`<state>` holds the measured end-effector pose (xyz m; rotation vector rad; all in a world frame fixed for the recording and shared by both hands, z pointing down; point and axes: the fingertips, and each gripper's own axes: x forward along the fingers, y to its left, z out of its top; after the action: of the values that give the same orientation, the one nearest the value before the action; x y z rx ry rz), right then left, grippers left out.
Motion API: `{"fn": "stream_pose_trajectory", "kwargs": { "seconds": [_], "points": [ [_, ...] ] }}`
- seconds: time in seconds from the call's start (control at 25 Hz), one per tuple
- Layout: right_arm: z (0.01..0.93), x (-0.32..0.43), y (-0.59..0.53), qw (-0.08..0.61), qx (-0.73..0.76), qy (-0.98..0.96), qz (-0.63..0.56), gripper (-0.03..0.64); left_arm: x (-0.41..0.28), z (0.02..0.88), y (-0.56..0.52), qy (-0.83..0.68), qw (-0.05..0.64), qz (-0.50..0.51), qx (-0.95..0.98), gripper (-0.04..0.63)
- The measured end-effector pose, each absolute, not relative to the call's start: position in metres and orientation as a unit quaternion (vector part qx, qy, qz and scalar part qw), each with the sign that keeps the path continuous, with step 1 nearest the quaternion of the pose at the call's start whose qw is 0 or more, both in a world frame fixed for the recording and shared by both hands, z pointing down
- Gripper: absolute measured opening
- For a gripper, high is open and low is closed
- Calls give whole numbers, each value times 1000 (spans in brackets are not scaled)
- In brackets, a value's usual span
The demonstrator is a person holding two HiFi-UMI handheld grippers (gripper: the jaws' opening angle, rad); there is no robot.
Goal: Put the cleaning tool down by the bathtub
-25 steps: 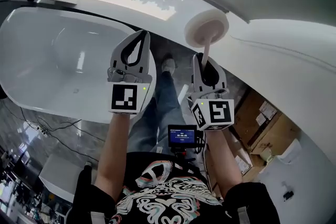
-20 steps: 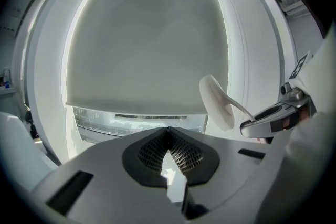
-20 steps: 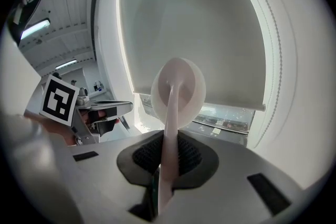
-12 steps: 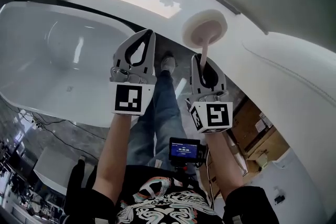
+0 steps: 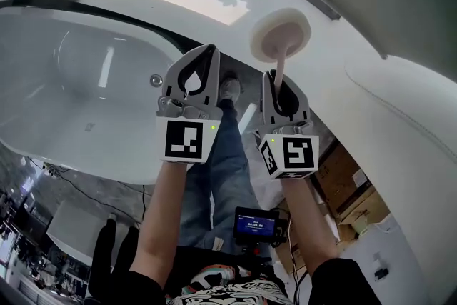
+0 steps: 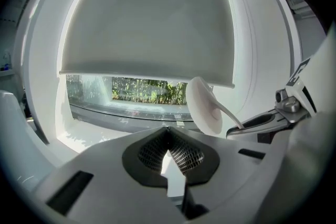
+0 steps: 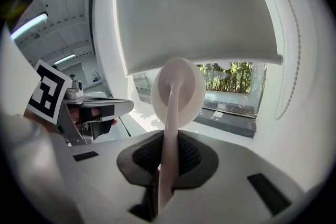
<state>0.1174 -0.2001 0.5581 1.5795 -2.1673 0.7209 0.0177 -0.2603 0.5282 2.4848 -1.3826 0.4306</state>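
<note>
The right gripper [image 5: 277,82] pinches the thin pale handle of the cleaning tool [image 5: 280,34], and its round head stands raised in the air beyond the jaws, off to the right of the bathtub [image 5: 71,89]. The left gripper [image 5: 207,52] hovers just beside it over the tub's near rim, jaws pressed together at the tips with nothing between them.

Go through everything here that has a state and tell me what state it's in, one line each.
cleaning tool: held in the air by its handle
right hand-held gripper: shut on the cleaning tool
left hand-held gripper: shut, nothing in it
bathtub: no water seen
window blind: drawn most of the way down
small screen: lit
</note>
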Motion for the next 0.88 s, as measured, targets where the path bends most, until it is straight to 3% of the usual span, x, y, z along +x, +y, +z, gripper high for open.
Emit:
{"fn": "stream_pose_trajectory", "kwargs": {
  "seconds": [0.88],
  "points": [
    [656,140,-229,202,585,-735,277,52,48,613,-284,-446,216,185,848,9]
  ]
}}
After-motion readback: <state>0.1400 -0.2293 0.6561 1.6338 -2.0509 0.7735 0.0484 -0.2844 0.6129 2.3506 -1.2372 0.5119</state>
